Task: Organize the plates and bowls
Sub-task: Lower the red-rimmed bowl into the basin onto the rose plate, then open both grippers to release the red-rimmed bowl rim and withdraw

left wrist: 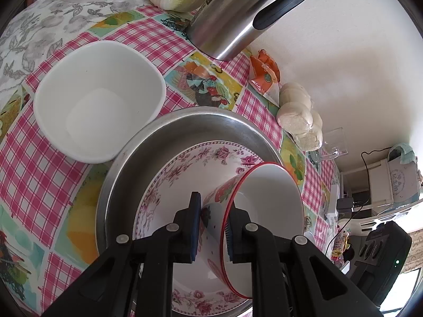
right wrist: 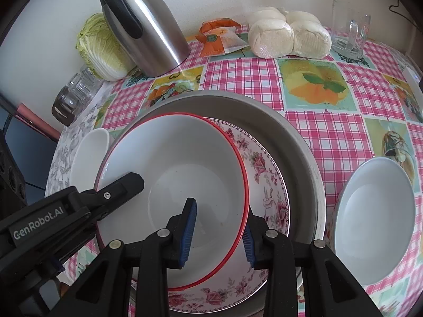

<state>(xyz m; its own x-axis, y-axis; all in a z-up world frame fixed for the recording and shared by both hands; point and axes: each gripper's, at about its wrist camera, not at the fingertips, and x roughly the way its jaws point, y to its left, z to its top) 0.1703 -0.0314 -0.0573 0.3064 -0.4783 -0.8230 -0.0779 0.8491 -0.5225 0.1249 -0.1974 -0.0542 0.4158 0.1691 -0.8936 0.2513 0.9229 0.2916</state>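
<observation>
Red-rimmed bowl [right wrist: 171,185]: sits tilted inside floral plate [right wrist: 267,192], itself nested in metal basin [right wrist: 304,163] on checked worktop [right wrist: 330,121]. Gripped at two places on rim. Left tool [left wrist: 212,227]: clamped across bowl wall, one pad inside, one on painted outer face. Right tool [right wrist: 218,229]: straddles near rim, one blue pad inside, other outside; contact of inner pad not clear, so grip state cannot be told from right wrist view.

Step in hand, judged: seating bowl onto nested stack. Appears near completion of this placement, with two bowls outstanding.

Remaining items: white square bowl [left wrist: 100,100] just beside basin on left; pale round bowl [right wrist: 375,216] near basin on right. Both apart from stack.

Next move calls for: levelling bowl until base rests flat on plate, then opening both tools and withdrawing upward clear of rim. Avoid sideways drag; tilted bowl likely to slide on glazed plate.

Kettle [right wrist: 148,23], wrapped buns [right wrist: 288,37] and glass mug [right wrist: 349,29]: well apart at wall side, not involved.
</observation>
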